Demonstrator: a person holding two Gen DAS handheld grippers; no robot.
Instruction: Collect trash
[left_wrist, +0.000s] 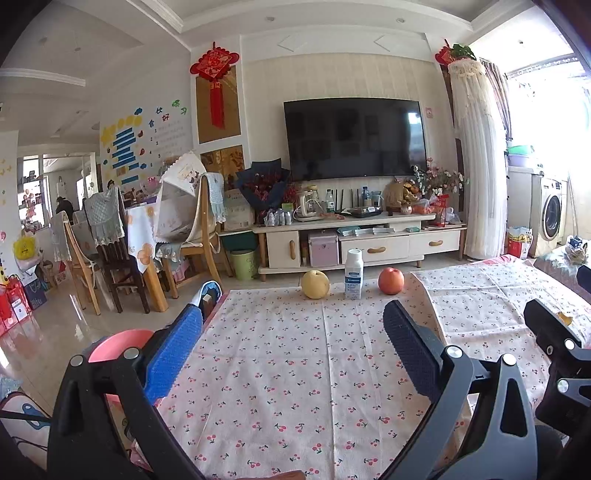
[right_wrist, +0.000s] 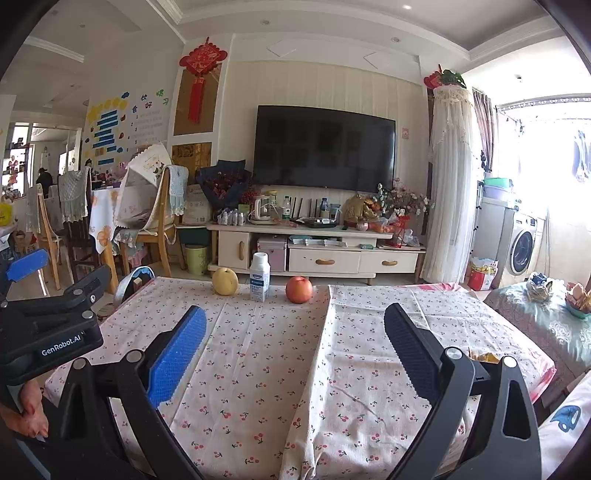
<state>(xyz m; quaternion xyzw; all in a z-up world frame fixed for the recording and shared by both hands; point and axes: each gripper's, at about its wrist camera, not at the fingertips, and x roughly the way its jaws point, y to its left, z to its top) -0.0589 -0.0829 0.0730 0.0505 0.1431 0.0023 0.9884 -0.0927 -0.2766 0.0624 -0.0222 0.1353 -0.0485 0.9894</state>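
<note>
A cherry-print tablecloth (left_wrist: 295, 369) covers the table under both grippers. At its far edge stand a yellow pear (left_wrist: 315, 284), a white bottle (left_wrist: 354, 274) and a red apple (left_wrist: 390, 280), in a row. My left gripper (left_wrist: 291, 310) is open above the cloth and holds nothing. My right gripper (right_wrist: 295, 314) is also open and holds nothing, with the pear (right_wrist: 225, 281), bottle (right_wrist: 259, 277) and apple (right_wrist: 299, 290) well ahead. A small yellow scrap (right_wrist: 487, 357) lies on the cloth beside the right gripper's black finger, partly hidden; in the left wrist view this scrap (left_wrist: 563, 317) is only a sliver.
A pink round container (left_wrist: 118, 343) sits low off the table's left edge. A green bin (left_wrist: 243, 264) stands by the TV stand (left_wrist: 351, 243). Chairs and a dining table (left_wrist: 140, 236) fill the left. A side table with a teal cloth (right_wrist: 535, 332) is at the right. A hand (right_wrist: 29, 410) grips the left tool.
</note>
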